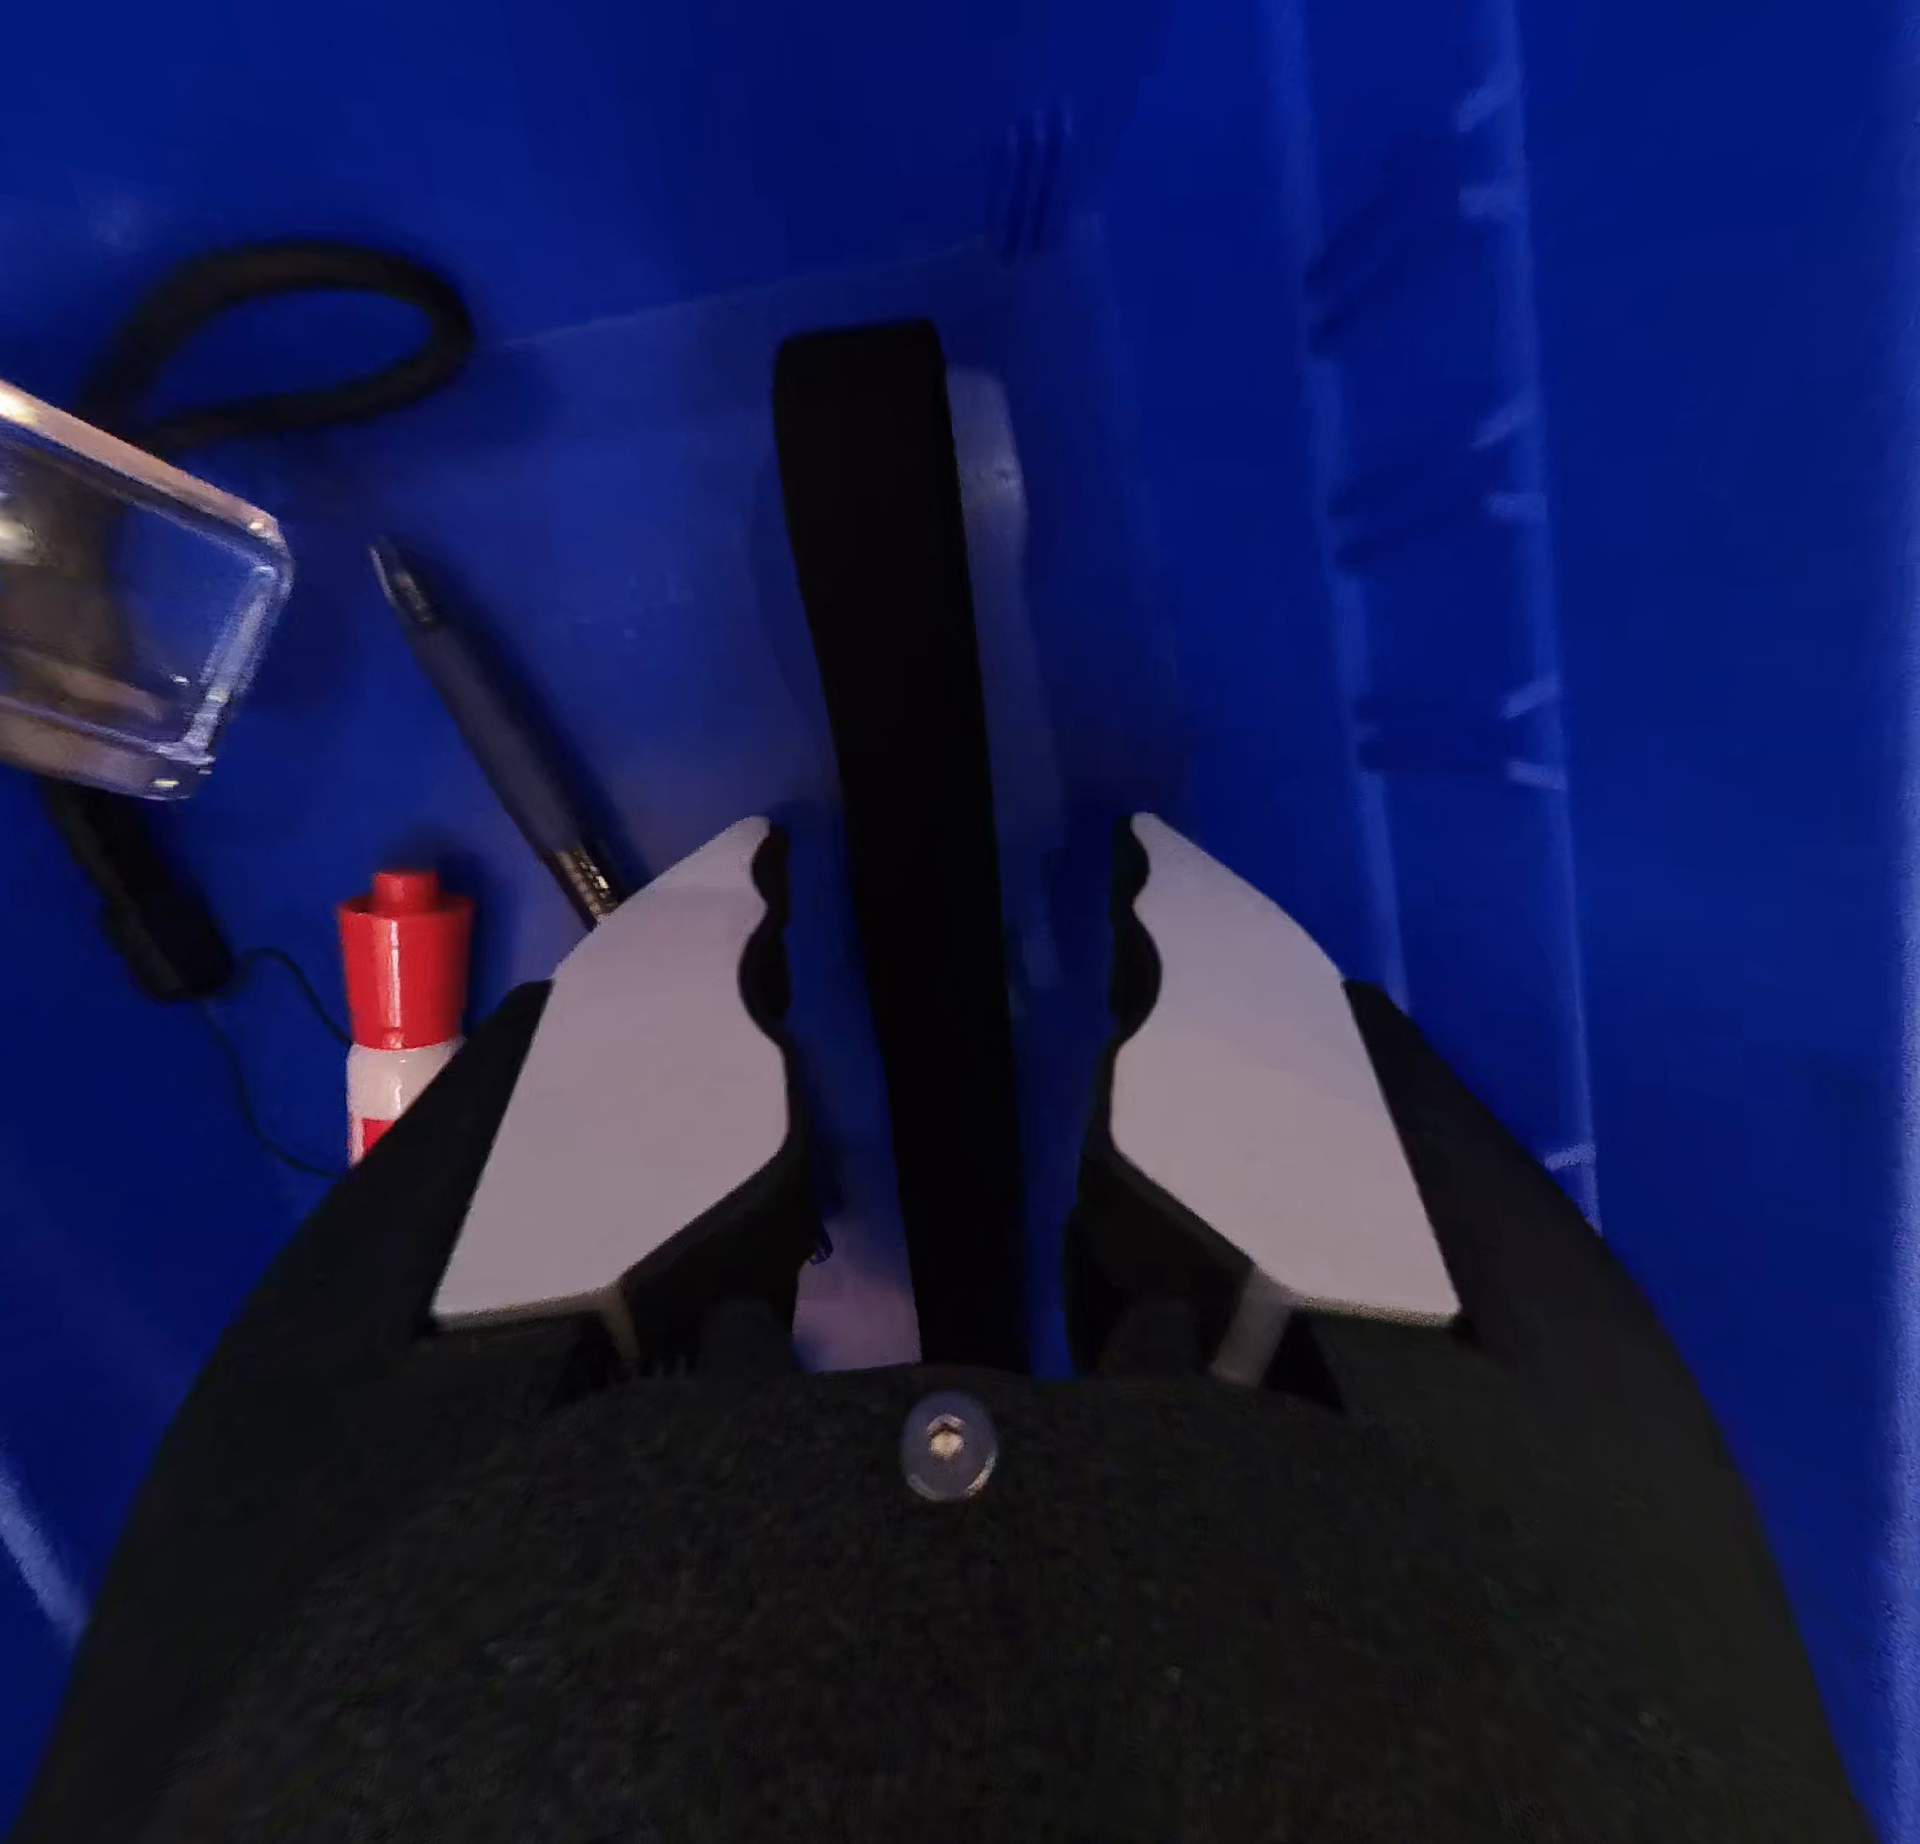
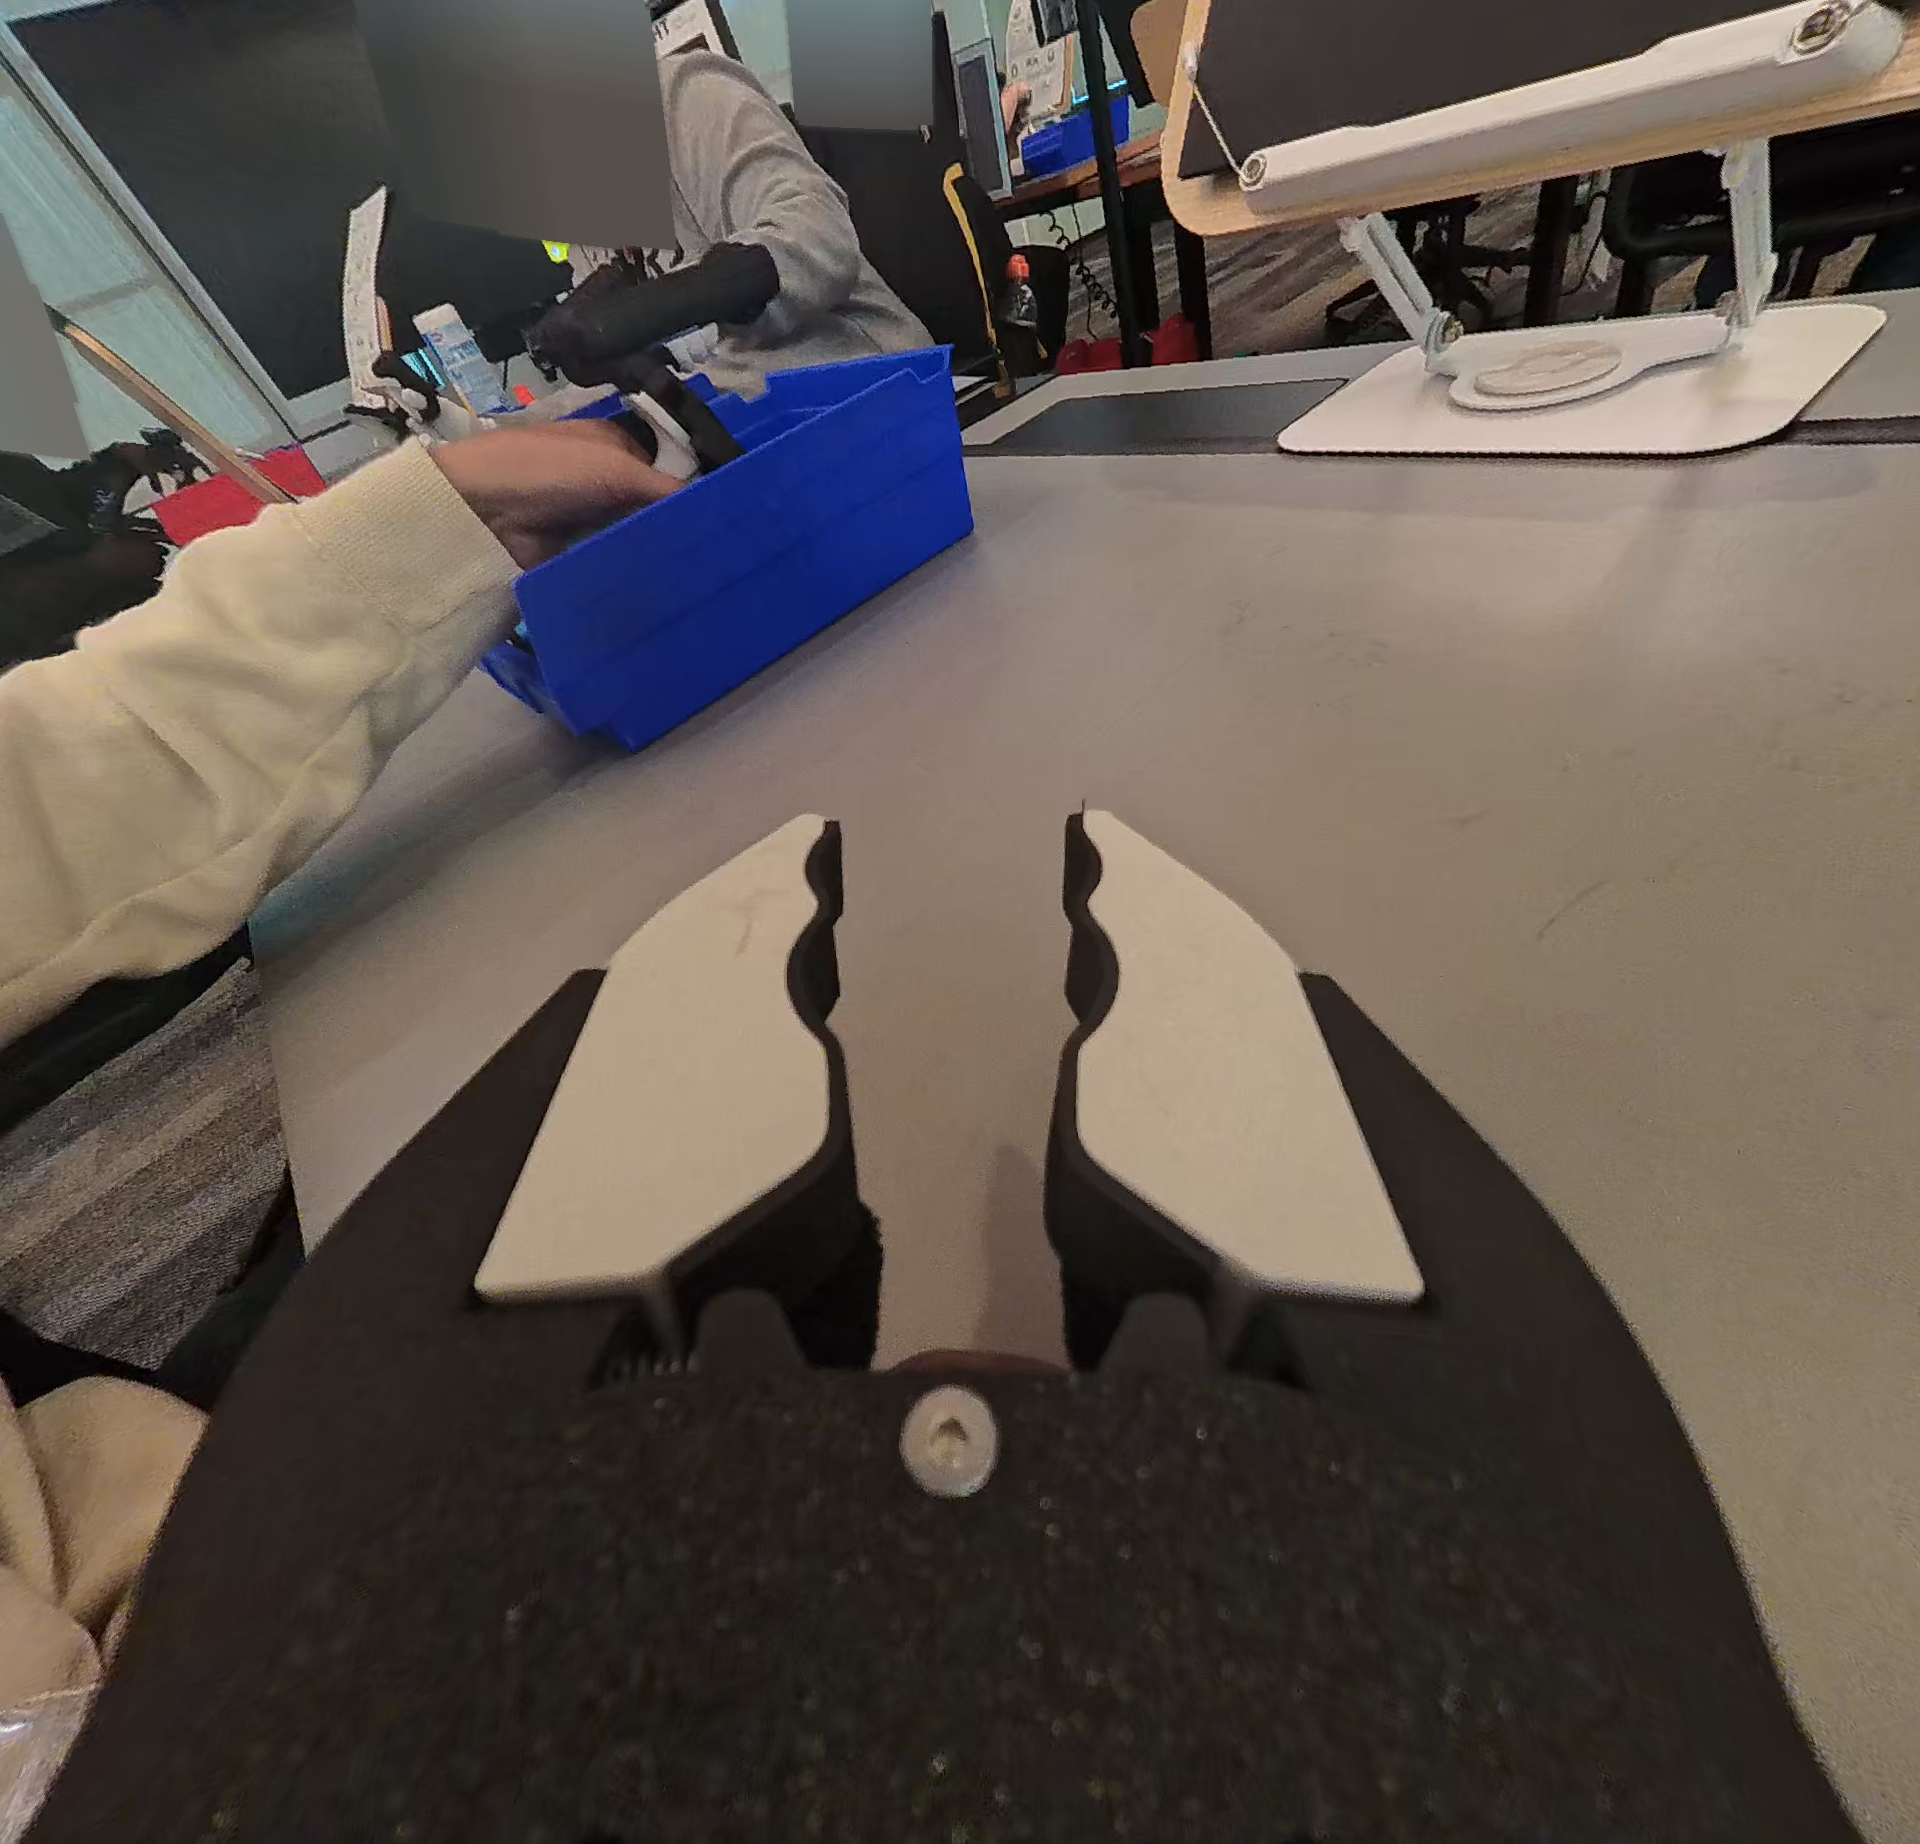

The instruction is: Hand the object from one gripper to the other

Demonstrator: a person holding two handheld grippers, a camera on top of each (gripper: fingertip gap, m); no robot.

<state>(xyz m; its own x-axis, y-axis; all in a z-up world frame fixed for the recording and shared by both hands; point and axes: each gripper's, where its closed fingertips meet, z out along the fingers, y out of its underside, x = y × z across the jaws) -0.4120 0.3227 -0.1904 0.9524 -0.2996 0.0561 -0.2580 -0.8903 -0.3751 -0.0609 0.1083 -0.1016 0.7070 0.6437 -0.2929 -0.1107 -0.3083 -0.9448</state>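
left wrist view, inside the blue bin (image 1: 1351, 236), left to right: clear plastic case (image 1: 135, 631) at the left edge, tilted, lying over a black cord (image 1: 281, 329) whose loop shows above it; red-capped marker (image 1: 400, 973) with white barrel, near the left finger; dark pen (image 1: 488, 714) lying diagonally, its lower end hidden behind the same finger; long flat black strip (image 1: 904, 755) running up the bin floor, centred in the gap of the left gripper (image 1: 951, 859). jaws apart, one either side of the strip, not touching it.

right wrist view, left to right: cream sleeve (image 2: 208, 714) reaching to the blue bin (image 2: 769, 568), where the hand (image 2: 551, 495) holds the left gripper (image 2: 675, 412) tipped down into the bin; grey table (image 2: 1351, 703); right gripper (image 2: 951, 838) over bare tabletop, jaws apart, nothing between them; white stand (image 2: 1558, 381) at far right.
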